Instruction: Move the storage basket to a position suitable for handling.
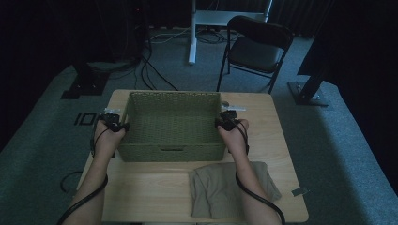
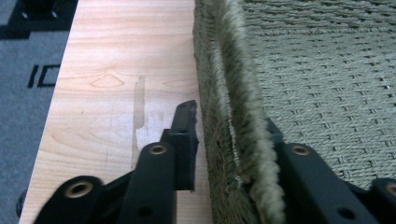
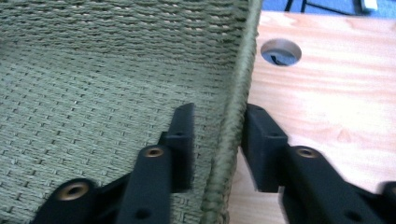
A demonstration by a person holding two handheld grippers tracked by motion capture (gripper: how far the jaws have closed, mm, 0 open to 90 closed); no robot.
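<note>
A green woven basket (image 1: 171, 152) stands on the wooden table (image 1: 155, 192), and nothing shows inside it. My left gripper (image 1: 121, 123) straddles its left wall near the rim. In the left gripper view, the left gripper (image 2: 231, 119) has one jaw outside over the wood and the other inside, and they are shut on the basket wall (image 2: 219, 93). My right gripper (image 1: 224, 121) straddles the right wall the same way. In the right gripper view, the right gripper (image 3: 220, 112) clamps the basket rim (image 3: 243, 70), with a thin gap showing beside the inner jaw.
A folded khaki cloth (image 1: 225, 187) lies at the table's front right, under the person's right forearm. A round hole (image 3: 280, 52) pierces the tabletop beyond the basket's right side. A dark folding chair (image 1: 256, 47) and stand legs are on the carpet behind the table.
</note>
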